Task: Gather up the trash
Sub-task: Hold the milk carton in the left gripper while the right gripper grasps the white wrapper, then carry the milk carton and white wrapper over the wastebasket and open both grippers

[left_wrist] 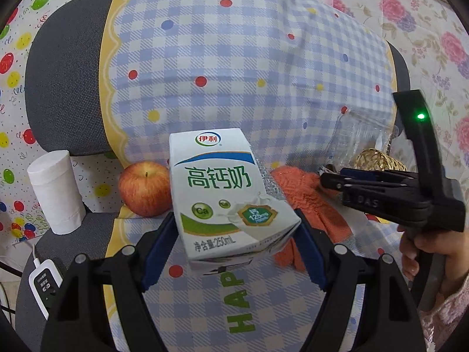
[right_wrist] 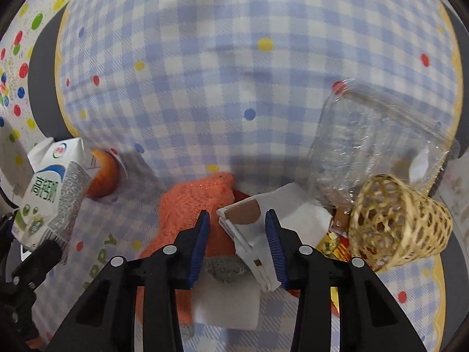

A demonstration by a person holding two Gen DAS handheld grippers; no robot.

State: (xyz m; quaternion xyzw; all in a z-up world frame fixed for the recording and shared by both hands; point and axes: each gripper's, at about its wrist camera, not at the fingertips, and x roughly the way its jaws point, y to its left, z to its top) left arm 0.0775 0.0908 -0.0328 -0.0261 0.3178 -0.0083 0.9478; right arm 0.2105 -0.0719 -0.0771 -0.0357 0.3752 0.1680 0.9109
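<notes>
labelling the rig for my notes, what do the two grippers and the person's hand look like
Both the left gripper and right gripper are black plastic linkages with silver pivot pins and blue-padded fingers. The right one carries a green light and faint embossed lettering. The hand wears a pink patterned sleeve.

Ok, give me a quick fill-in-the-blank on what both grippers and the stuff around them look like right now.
1. The left gripper grips a white and green ____ carton.
2. Just left of that carton sits a red ____.
3. Folded paper lies between the fingers of the ____ gripper.
4. The woven basket lies on its ____.

Missing: milk; apple; right; side
</notes>
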